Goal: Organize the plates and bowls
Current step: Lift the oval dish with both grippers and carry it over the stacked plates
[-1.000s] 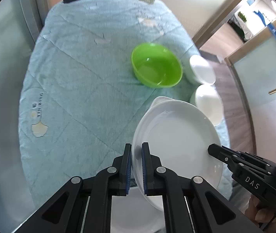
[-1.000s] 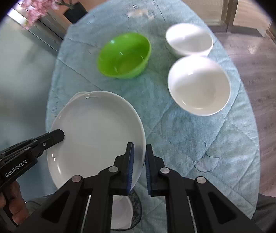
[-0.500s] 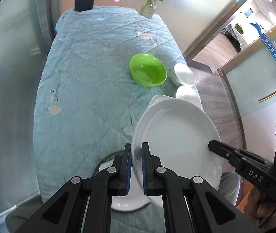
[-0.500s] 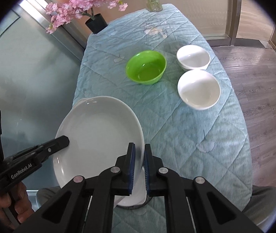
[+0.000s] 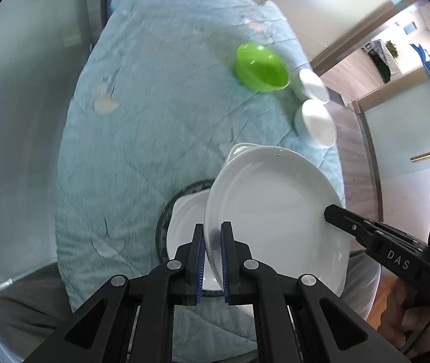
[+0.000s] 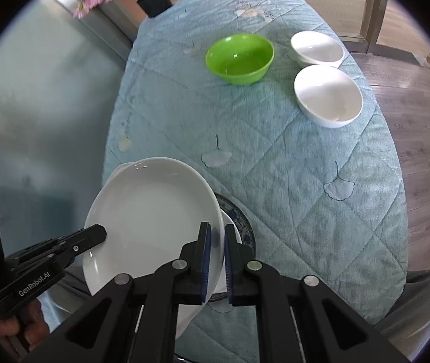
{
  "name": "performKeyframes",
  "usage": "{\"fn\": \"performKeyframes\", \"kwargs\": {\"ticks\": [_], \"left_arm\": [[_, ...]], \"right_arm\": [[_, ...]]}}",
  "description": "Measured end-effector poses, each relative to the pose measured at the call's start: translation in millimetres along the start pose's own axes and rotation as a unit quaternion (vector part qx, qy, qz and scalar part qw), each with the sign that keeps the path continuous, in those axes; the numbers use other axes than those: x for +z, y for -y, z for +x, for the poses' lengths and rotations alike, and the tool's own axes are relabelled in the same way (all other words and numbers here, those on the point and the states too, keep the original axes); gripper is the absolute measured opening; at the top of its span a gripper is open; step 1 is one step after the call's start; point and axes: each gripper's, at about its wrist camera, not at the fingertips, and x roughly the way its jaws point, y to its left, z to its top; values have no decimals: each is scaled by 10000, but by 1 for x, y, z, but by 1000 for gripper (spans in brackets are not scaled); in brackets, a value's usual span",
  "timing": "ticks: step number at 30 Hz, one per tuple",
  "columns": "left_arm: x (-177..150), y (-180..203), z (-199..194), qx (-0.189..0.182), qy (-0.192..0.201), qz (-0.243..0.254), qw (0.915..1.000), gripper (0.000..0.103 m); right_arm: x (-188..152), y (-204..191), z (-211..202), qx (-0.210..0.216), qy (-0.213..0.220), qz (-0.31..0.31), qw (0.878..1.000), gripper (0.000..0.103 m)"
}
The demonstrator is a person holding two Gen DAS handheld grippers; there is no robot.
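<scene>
We hold a white oval plate [image 5: 275, 211] between both grippers, above the near end of the quilted teal tablecloth [image 5: 154, 121]. Our left gripper [image 5: 213, 248] is clamped on the plate's left rim; our right gripper [image 6: 216, 251] is clamped on the opposite rim. Just beneath the plate, ahead of the fingers, a smaller white dish [image 5: 187, 220] rests on a blue-patterned plate [image 6: 239, 214]. Far ahead of the right gripper sit a green bowl [image 6: 239, 57] and two white bowls [image 6: 328, 95], side by side.
</scene>
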Motion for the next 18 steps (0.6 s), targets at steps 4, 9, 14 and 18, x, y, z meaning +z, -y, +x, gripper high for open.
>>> {"fn": "performKeyframes", "kwargs": {"ticks": [4,9,14,18], "left_arm": [[-4,-16,24,9,-224,-156,9996,5],[-11,-28,46,7,-407,-225,9989,5],[-11,-37,64,-45,-472,-269,9985,5],[-10,-39,76,-76,-521,-263,9983,5]], "right_arm": [[-8,-3,25,-121,-278,-3,9995,8],[-17,-2,50,-238,-458,70,9986,9],[-20,1,68,-363,-531,112,9979,9],[-21,4,78,-450,-562,149,9973,9]]}}
